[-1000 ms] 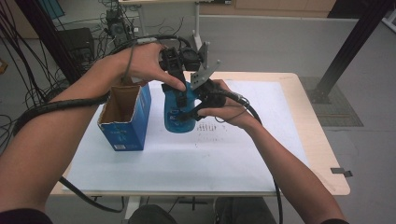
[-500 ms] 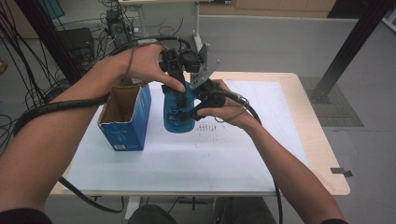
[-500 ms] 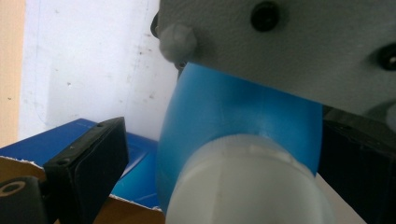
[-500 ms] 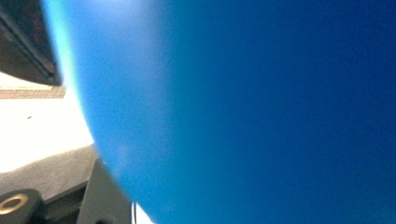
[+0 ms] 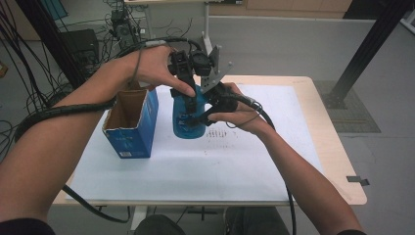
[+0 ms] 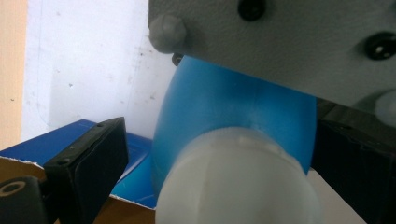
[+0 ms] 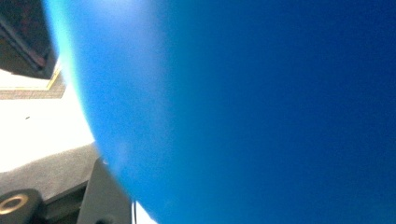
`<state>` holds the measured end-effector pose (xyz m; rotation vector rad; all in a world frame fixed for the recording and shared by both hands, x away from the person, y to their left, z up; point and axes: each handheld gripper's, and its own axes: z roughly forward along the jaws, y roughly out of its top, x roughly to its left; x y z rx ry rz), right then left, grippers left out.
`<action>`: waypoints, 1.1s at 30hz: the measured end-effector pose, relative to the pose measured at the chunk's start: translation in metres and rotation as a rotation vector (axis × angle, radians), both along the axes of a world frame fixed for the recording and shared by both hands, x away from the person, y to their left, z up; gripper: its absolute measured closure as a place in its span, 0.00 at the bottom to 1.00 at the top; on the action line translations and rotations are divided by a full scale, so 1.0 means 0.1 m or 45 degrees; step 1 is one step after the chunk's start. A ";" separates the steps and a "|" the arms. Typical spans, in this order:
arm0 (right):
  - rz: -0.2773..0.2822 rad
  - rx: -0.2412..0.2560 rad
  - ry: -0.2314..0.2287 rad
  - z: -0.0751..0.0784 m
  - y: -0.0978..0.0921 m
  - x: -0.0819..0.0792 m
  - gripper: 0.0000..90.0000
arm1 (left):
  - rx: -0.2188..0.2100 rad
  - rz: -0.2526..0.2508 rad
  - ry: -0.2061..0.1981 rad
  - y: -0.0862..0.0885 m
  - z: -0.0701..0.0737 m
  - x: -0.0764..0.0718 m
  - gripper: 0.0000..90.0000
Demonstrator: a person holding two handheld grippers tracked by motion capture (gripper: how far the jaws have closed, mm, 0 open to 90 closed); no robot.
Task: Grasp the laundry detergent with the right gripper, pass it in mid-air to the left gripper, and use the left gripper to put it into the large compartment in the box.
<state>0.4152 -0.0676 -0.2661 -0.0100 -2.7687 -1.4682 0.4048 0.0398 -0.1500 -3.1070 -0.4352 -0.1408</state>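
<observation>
Two bare forearms reach in from the near edge of a white-topped table (image 5: 161,171), each hand holding a two-jaw gripper. Just past the middle of the table a blue bottle (image 5: 188,117) with a white cap (image 6: 238,182) stands upright on the white surface. The right gripper (image 5: 211,105) presses against the bottle's right side, and its own camera is so close that the blue wall takes up nearly the whole view; whether its jaws clamp the bottle cannot be told. The left gripper (image 5: 188,73) comes down from above onto the bottle's top. In the left gripper view its two black jaws stand apart on either side of the cap without touching it, so it is open around the cap. Just to the left of the bottle stands an open blue cardboard box (image 5: 132,122), its top flaps up. Beyond the table, black cables (image 5: 29,44) hang over the floor.
</observation>
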 end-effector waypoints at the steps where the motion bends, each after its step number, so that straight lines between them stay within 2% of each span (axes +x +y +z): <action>1: 0.000 0.000 0.003 0.00 0.00 0.00 0.48 | -0.001 0.004 0.001 0.00 0.00 0.00 0.06; 23: -0.007 -0.001 -0.014 0.00 0.00 0.01 0.48 | 0.004 0.002 -0.008 0.00 0.01 -0.01 0.06; 33: -0.003 0.004 0.000 0.01 -0.01 -0.01 0.48 | 0.010 0.003 -0.011 -0.01 0.01 -0.01 0.06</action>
